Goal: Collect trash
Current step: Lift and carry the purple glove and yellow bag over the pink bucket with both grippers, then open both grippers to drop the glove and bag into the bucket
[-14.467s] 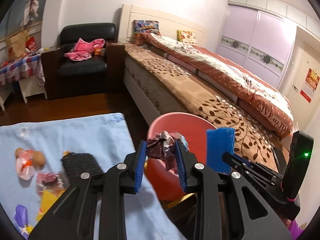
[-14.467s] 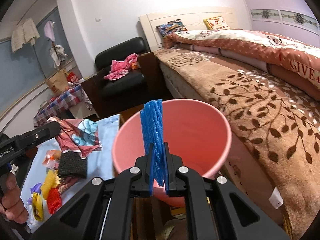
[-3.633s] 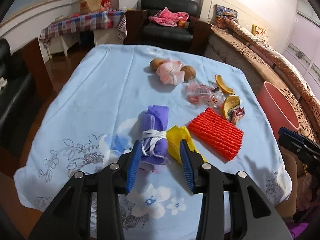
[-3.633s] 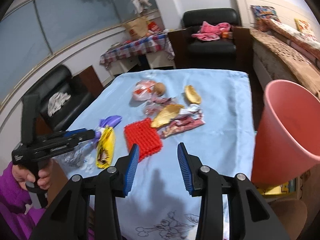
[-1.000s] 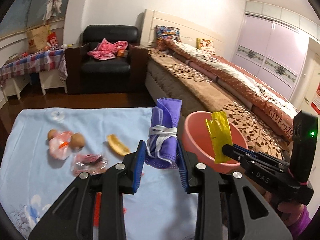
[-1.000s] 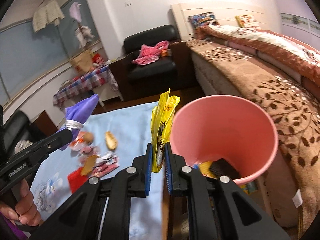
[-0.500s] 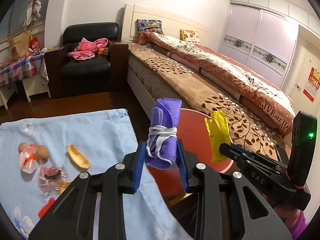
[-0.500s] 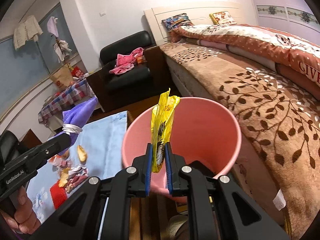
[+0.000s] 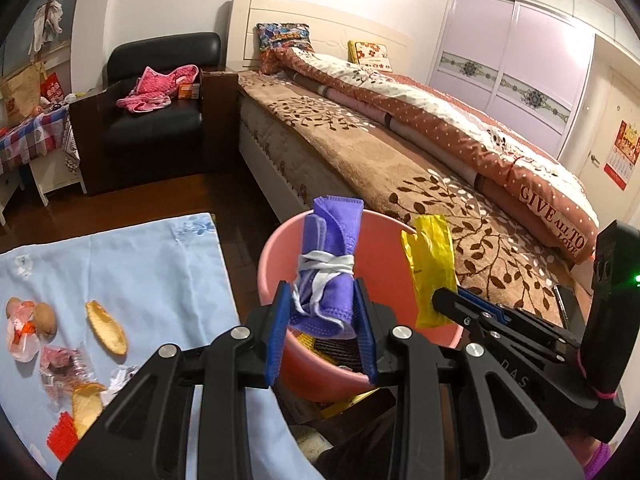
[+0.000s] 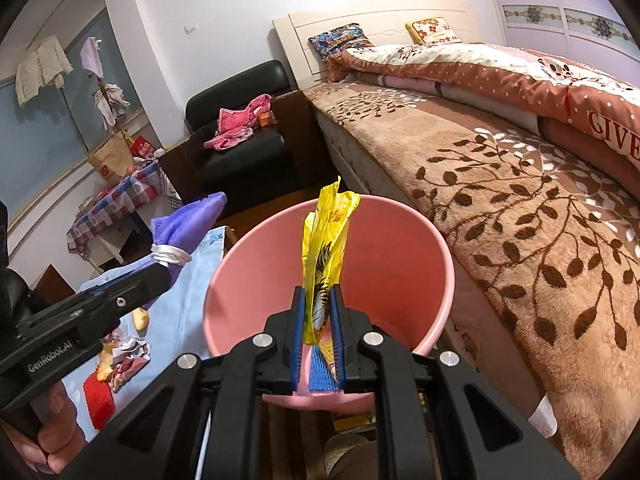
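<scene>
- Left wrist view shows the left gripper (image 9: 323,322) with its jaws squeezing a purple cloth roll (image 9: 329,276) tied with a white band. The roll hangs over the near edge of the pink bucket (image 9: 276,240).
- Right wrist view shows the right gripper (image 10: 318,320) with its jaws almost shut, pinching a yellow wrapper (image 10: 326,252). The wrapper stands up over the open mouth of the bucket.
- The step now looks like dropping both things into the bucket. To do it well, each thing should be right over the hole before the jaws let go.
- The wrapper is thin and light. It could float sideways or stick to a blue pad, so I think it is best to tip it down low inside the bucket first.
- The roll is thick and soft. It sits close to the rim, so moving it a bit more toward the middle would help it fall in and not onto the floor.
- The two grippers are near each other. They should not bump, and they should not knock the bucket, which stands between the surface (image 9: 132,264) and the bed (image 9: 360,160).
- Some trash already lies at the bottom of the bucket.
- More trash waits on the blue cloth of the surface: a peel (image 9: 106,328), a pink bag with brown lumps (image 9: 26,324), crinkly wrappers (image 9: 60,368) and a red mesh piece (image 9: 62,436). So the job is not done yet.
</scene>
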